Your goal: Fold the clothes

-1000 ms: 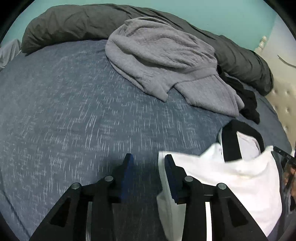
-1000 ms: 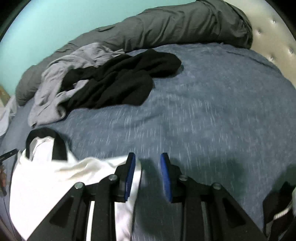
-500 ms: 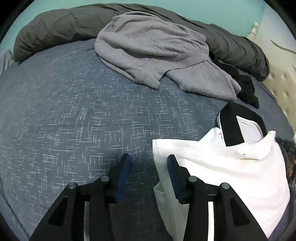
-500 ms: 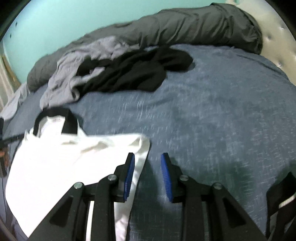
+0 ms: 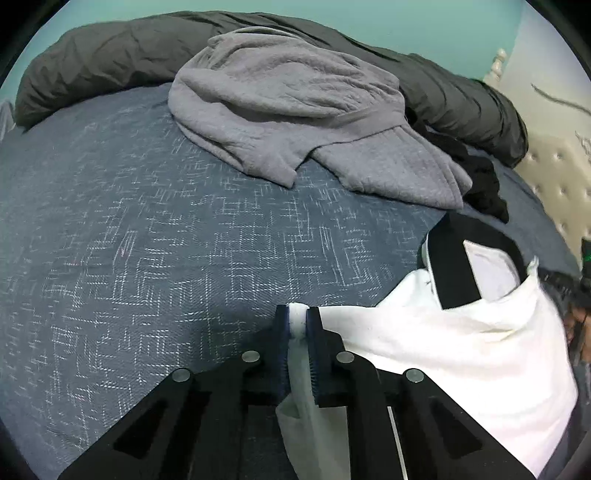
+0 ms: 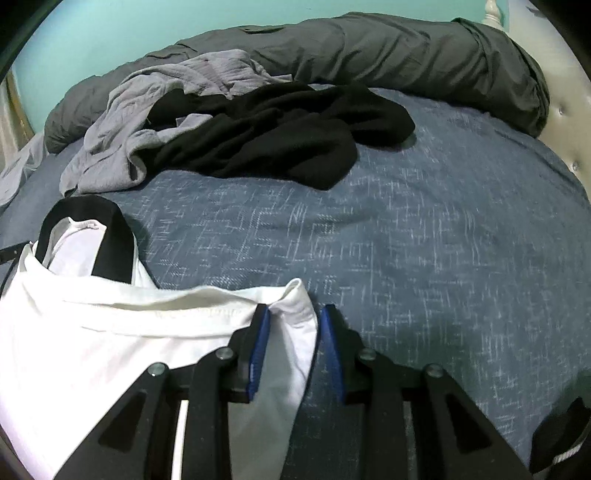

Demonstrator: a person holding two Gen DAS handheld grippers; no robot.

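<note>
**Q:** Now, where did the task's garment lie?

**A:** The white garment lay flat on the blue bedcover, at the near edge of both views. It sat to the right in the left wrist view and to the left in the right wrist view. A black band looped around the opening at its far end.

**Q:** How did the left gripper stand?

**A:** The left gripper was closing. Its blue pads were nearly together and pinched a corner of the white garment. A small fold of cloth bulged above the tips, and a strip of fabric ran down between the jaws.

**Q:** And the right gripper?

**A:** The right gripper was closing as well, though its jaws were visibly apart. The opposite corner of the white garment lay between them. The cloth met the pad on the garment's side, and a gap showed before the other pad.

**Q:** What else occupied the bed?

**A:** A crumpled grey garment lay farther back, well apart from the white one. A black garment lay beside it and partly overlapped it. Behind both, a dark grey duvet was bunched along the far edge against the teal wall. A tufted headboard bordered the bed on one side.
</note>
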